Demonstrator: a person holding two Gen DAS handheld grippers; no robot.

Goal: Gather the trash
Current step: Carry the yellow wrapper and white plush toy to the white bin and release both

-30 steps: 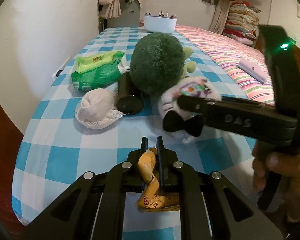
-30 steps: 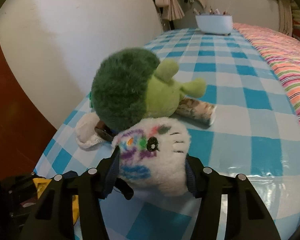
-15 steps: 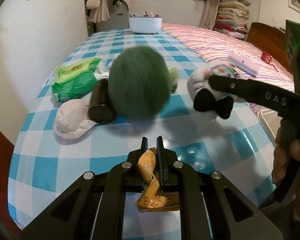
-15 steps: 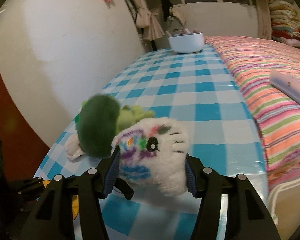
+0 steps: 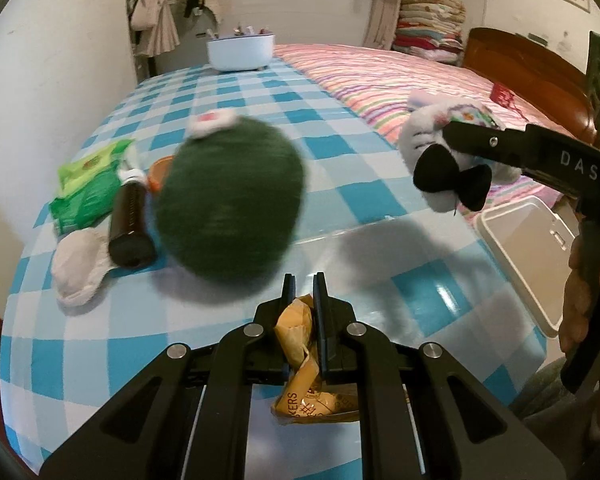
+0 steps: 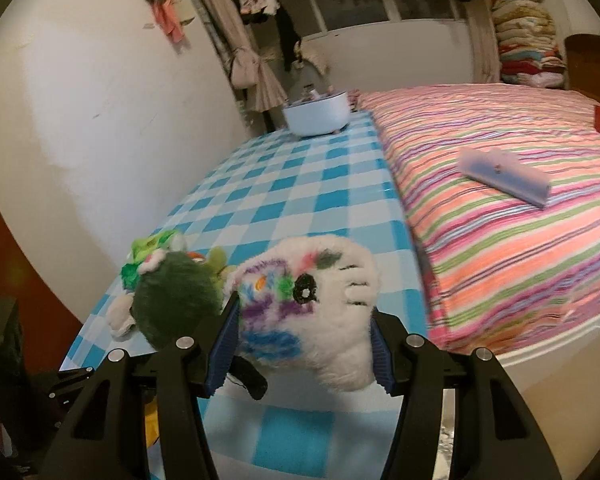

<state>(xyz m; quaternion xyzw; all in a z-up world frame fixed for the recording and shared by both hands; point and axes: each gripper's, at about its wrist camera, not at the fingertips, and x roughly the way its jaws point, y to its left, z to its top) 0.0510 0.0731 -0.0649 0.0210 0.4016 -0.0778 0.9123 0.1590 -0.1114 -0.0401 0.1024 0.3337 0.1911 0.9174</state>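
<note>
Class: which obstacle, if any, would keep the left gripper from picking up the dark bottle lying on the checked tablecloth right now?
Probably not reachable yet. The left gripper is shut on a yellow wrapper, so it has no free grip. The path to the dark bottle looks open, though the green plush toy lies right beside it.

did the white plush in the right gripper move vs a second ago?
Yes. The white plush toy, clamped in the right gripper, has swung rightward from beside the green plush toward the striped bed.
</note>
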